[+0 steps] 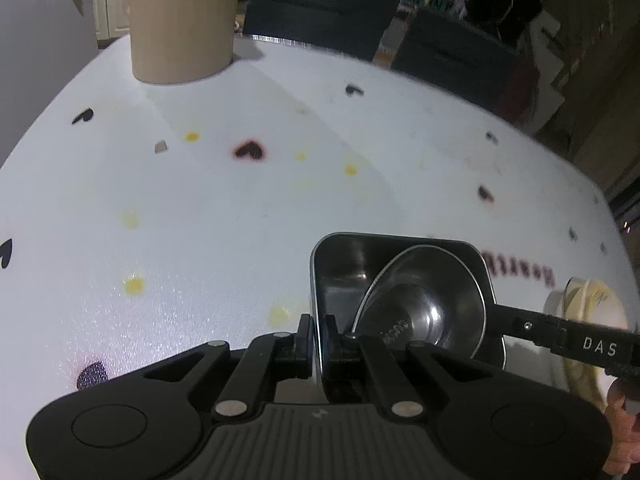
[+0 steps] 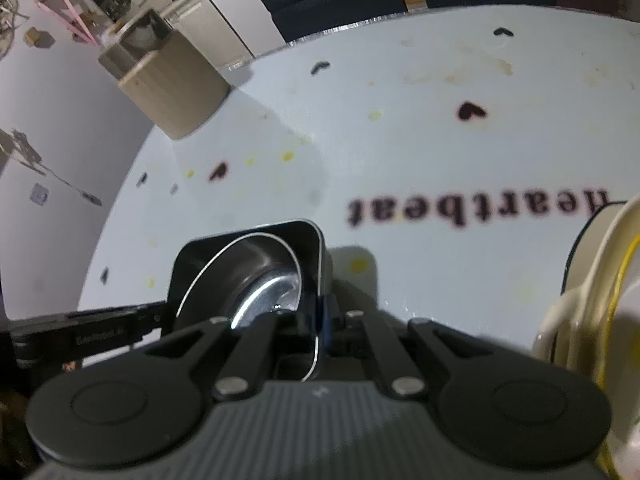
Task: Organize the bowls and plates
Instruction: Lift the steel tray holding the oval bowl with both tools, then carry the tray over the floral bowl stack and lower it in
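A square steel container [image 1: 340, 272] stands on the white table [image 1: 200, 208], and a round steel bowl [image 1: 424, 304] leans tilted inside it. My left gripper [image 1: 319, 324] is shut on the container's left wall. From the right, my right gripper [image 1: 504, 316] reaches its opposite wall. In the right wrist view the right gripper [image 2: 319, 320] is shut on that wall of the square container [image 2: 192, 264], with the round bowl [image 2: 260, 276] just inside. The left gripper [image 2: 160, 316] shows at the container's far side.
A beige box [image 1: 182, 24] stands near the table's far edge. Cream plates with a yellow rim [image 2: 592, 280] are stacked close on the right, beside the printed word "heartbeat" [image 2: 460, 208]. A dark sofa [image 1: 320, 4] lies beyond the table. A hand [image 1: 624, 440] holds the right gripper.
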`<state>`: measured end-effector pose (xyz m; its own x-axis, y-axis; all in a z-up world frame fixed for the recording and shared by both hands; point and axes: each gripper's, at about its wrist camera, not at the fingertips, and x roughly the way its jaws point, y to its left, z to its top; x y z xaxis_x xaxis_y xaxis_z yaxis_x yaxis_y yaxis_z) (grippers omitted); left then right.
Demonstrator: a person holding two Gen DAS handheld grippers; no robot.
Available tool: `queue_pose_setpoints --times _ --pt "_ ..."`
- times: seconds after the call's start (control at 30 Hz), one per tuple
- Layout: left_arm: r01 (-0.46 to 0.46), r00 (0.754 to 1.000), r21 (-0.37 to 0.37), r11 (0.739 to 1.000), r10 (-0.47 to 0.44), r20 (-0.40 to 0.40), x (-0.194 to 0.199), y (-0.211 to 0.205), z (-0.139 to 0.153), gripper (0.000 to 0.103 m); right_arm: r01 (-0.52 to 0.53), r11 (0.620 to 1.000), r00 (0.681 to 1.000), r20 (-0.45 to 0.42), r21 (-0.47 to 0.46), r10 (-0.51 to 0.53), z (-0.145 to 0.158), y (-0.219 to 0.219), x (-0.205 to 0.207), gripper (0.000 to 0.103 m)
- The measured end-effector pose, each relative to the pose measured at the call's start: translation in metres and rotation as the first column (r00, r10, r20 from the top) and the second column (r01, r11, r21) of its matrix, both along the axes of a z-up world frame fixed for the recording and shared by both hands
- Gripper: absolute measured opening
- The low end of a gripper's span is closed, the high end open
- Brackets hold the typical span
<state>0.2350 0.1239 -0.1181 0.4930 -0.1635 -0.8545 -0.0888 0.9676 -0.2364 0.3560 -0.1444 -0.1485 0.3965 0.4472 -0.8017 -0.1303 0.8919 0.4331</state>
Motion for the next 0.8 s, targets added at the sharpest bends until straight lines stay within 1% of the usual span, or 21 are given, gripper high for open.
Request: queue_pose_setpoints --times 0.07,0.23,0.4,0.6,0.8 --pt "-0.018 0.999 -0.029 0.999 0.018 0.027 -0.004 0.002 0.007 0.005 0.001 1.0 1.0 0.027 0.011 -0.001 0.007 -0.003 0.0 0.005" --pt "-0.045 0.995 -0.069 0.997 0.051 0.091 -0.013 -0.003 0.027 0.005 0.02 0.998 0.997 0.079 0.059 -0.025 0.025 -0.017 -0.005 0.004" --pt "-0.059 0.982 -0.134 0.989 0.082 0.172 -0.022 -0.009 0.048 0.006 0.042 0.988 0.99 0.13 0.152 -0.062 0.045 -0.044 -0.018 0.004" --pt "-0.036 0.967 -0.186 0.982 0.081 0.241 -0.031 -0.027 0.066 0.006 0.061 0.97 0.975 0.193 0.235 -0.108 0.069 -0.077 -0.035 0.004" --pt "0.009 0.953 -0.226 0.974 0.06 0.297 -0.036 -0.056 0.08 0.008 0.095 0.956 0.96 0.229 0.278 -0.162 0.083 -0.111 -0.053 0.004"
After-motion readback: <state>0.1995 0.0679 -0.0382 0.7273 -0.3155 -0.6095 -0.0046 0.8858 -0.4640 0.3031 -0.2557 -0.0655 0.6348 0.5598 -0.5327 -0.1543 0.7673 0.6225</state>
